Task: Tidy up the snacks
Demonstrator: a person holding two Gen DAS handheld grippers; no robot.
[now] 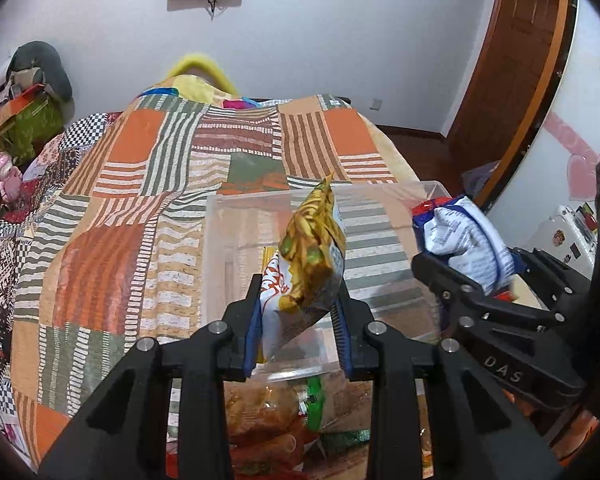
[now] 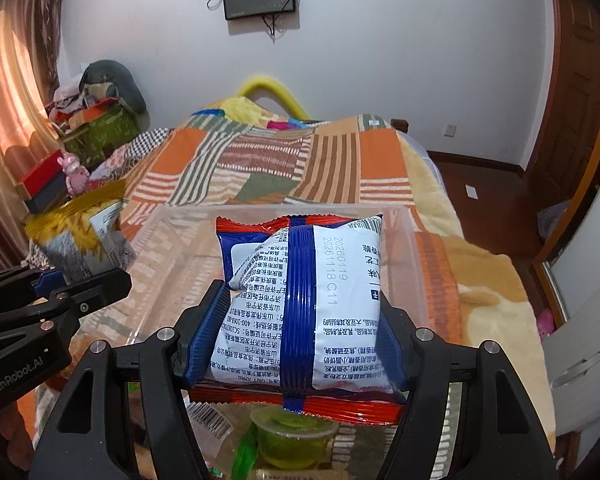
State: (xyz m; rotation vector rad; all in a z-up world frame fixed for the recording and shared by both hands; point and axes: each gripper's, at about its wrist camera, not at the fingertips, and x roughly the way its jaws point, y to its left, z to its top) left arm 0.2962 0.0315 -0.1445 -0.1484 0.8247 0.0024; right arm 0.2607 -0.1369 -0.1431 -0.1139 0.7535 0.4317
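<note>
Sitting between claw (image 2: 290,330) pads: blue-white packet (image 2: 300,304).

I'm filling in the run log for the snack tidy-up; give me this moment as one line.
left gripper: shut on yellow snack bag | right gripper: shut on blue-white snack pack | both above clear bin on bed

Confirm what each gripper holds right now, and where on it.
Left gripper pinches the yellow snack bag at its lower end. Right gripper clamps the blue-and-white packet across its middle, by both sides. Both are over the clear plastic bin.
</note>
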